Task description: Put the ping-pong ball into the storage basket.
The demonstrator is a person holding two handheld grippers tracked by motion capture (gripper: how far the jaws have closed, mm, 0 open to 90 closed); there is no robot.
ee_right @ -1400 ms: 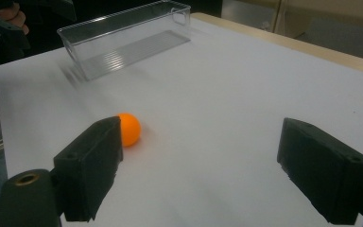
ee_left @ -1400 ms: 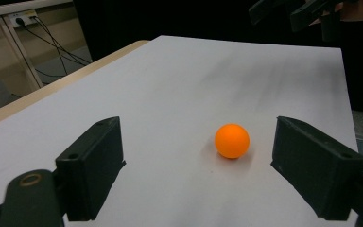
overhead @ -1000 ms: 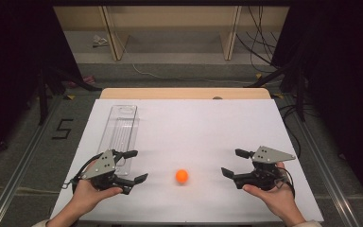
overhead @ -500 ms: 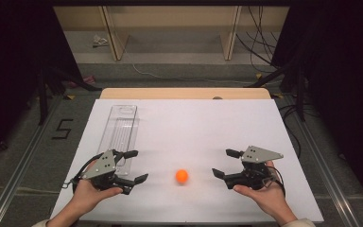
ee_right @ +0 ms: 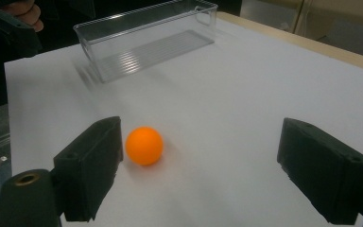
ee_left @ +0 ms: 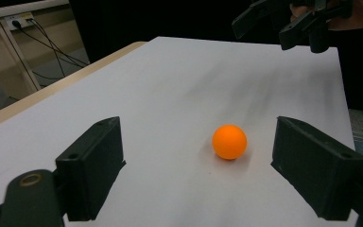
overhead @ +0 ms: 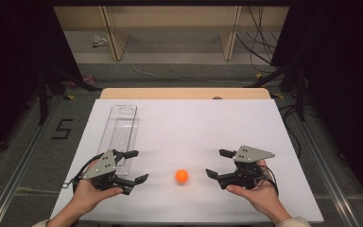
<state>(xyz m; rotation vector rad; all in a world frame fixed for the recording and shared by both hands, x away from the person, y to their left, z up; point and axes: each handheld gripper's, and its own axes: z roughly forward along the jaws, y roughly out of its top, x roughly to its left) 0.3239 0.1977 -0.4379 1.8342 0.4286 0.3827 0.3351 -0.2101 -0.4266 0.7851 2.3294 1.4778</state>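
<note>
Orange ball (overhead: 182, 176) lies between spread hand-held grippers

1. White table (overhead: 194, 127), rectangular, with a bare pale wood strip (overhead: 184, 93) along the far edge.
2. Orange ball (overhead: 182, 176) resting directly on the white top, toward the near edge, roughly mid-width.
3. Clear plastic bin (overhead: 119, 132), long and narrow, standing on the left part of the top, long side running from near to far, well apart from the ball.
4. Grey floor (overhead: 23, 156) around the table.
</note>
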